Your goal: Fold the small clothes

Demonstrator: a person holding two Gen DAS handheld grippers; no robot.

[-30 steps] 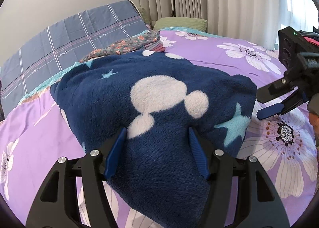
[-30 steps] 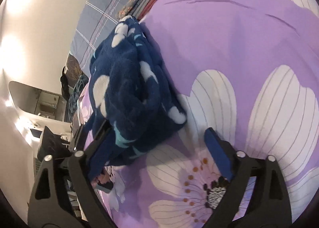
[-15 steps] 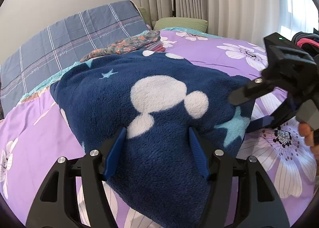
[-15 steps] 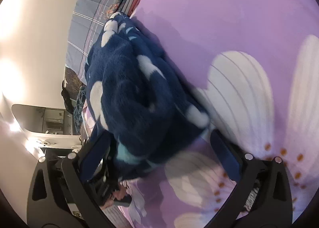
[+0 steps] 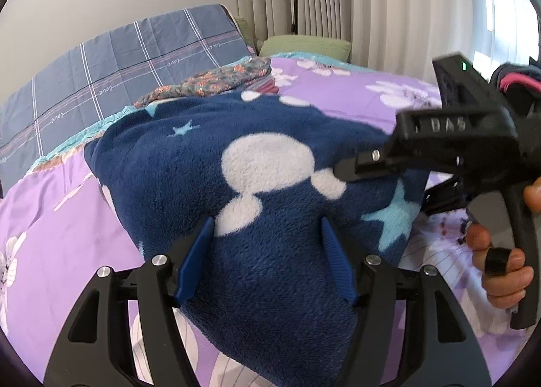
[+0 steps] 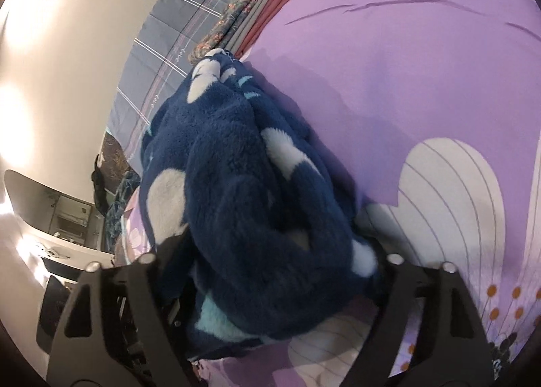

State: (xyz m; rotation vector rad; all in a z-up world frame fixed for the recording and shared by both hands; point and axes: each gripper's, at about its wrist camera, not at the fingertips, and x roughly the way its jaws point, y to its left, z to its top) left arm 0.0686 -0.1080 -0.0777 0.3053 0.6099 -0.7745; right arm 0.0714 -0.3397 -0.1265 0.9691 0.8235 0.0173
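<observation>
so the folded navy fleece (image 5: pixel 270 184) sits on the purple flowered bedspread (image 5: pixel 50 218), near the stack of folded clothes (image 5: pixel 209 82) at the far end. left gripper (image 5: pixel 267 258) clamps its near edge, jaws easing apart. right gripper (image 6: pixel 270 262) straddles the right edge, closing in
</observation>
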